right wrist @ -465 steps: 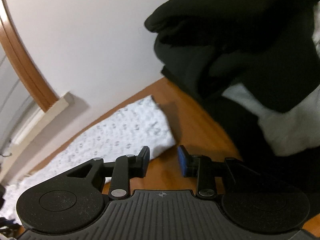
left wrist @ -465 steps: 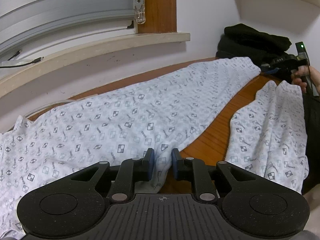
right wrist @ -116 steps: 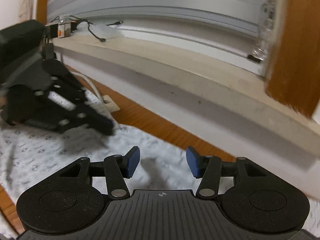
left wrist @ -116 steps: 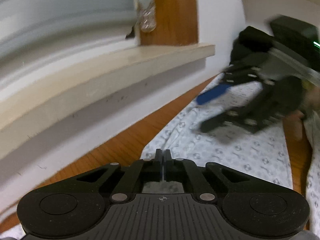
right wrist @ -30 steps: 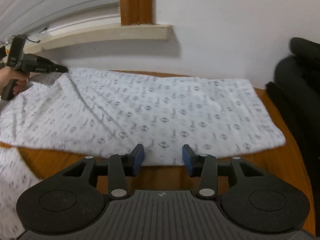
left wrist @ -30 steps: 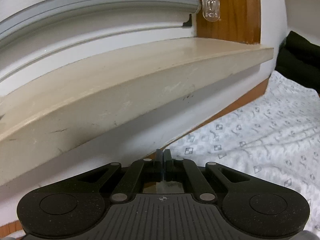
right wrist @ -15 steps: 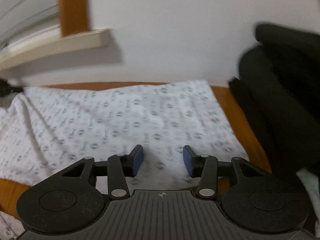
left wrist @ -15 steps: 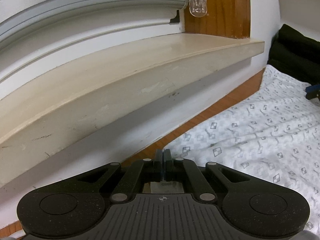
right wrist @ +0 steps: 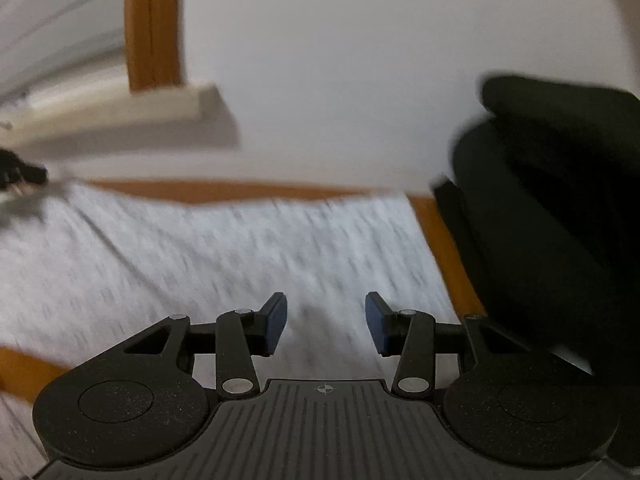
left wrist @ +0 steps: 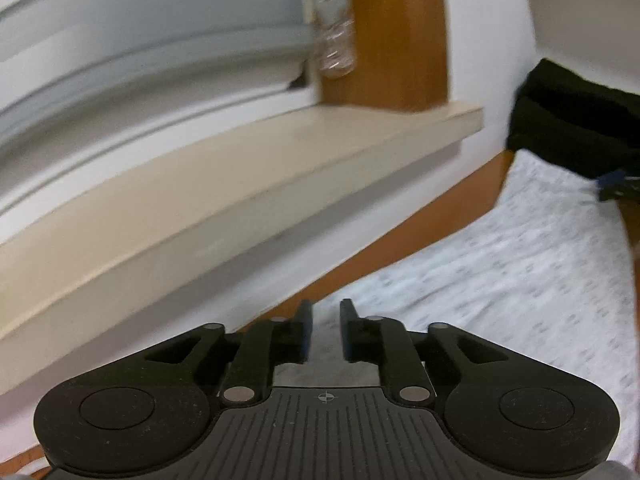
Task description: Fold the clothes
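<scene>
Left wrist view: the left gripper [left wrist: 324,330] has just opened a narrow gap, holding nothing. The right gripper [right wrist: 326,330] gapes wide. The white patterned cloth [left wrist: 500,280], now loose, could slip and crease.

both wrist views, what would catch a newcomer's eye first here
The white patterned garment stands out first, spread flat across the wooden table below the beige window sill. Next comes the pile of black clothes heaped at its right end against the wall. Both the left gripper and right gripper are over the fabric with jaws apart, gripping nothing; the left's jaws have just been opening.
</scene>
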{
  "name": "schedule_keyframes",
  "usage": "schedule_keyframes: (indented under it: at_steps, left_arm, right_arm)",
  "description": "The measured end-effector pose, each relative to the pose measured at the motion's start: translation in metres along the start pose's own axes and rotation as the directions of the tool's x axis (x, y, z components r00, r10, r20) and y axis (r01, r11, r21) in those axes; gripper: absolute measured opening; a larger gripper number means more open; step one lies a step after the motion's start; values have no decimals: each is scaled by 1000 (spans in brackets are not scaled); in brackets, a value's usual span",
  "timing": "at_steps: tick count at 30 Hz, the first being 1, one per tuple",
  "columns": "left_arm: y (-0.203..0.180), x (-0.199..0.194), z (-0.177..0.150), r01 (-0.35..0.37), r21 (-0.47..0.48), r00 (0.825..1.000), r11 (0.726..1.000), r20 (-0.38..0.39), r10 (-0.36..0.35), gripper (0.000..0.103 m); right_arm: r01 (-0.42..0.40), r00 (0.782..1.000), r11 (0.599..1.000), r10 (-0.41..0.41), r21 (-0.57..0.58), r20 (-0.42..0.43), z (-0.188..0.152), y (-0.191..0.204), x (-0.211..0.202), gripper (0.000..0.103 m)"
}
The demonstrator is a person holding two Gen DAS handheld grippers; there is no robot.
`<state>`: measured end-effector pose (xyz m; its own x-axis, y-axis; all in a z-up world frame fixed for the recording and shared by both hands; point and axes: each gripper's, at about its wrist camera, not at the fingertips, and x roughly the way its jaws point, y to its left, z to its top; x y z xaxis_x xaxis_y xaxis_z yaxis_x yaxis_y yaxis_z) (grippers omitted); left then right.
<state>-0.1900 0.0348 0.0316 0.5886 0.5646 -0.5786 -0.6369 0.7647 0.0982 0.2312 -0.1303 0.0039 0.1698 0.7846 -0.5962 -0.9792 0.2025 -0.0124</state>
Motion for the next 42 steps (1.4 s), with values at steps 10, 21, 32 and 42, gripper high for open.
schedule_keyframes:
  at_steps: [10,21,32,42]
  left_arm:
    - [-77,25,6,191,-49,981,980,25,-190,38]
    - [-76,35,-9,273,-101,962,957,12,-273,36]
    - [-80,27,-13,279,-84,960,957,-6,-280,36]
    - [-85,28,-11,258,-53,966,965,-15,-260,37]
  right_arm:
    - [-130,988,991,131,13,-78,69,34,101,43]
    - [-85,992,994,79,-67,-94,68,47,115,2]
    - [77,996,997,-78,30,41,82,28,110,2]
    - [-70,996,996,73,46,-50,69,33,113,28]
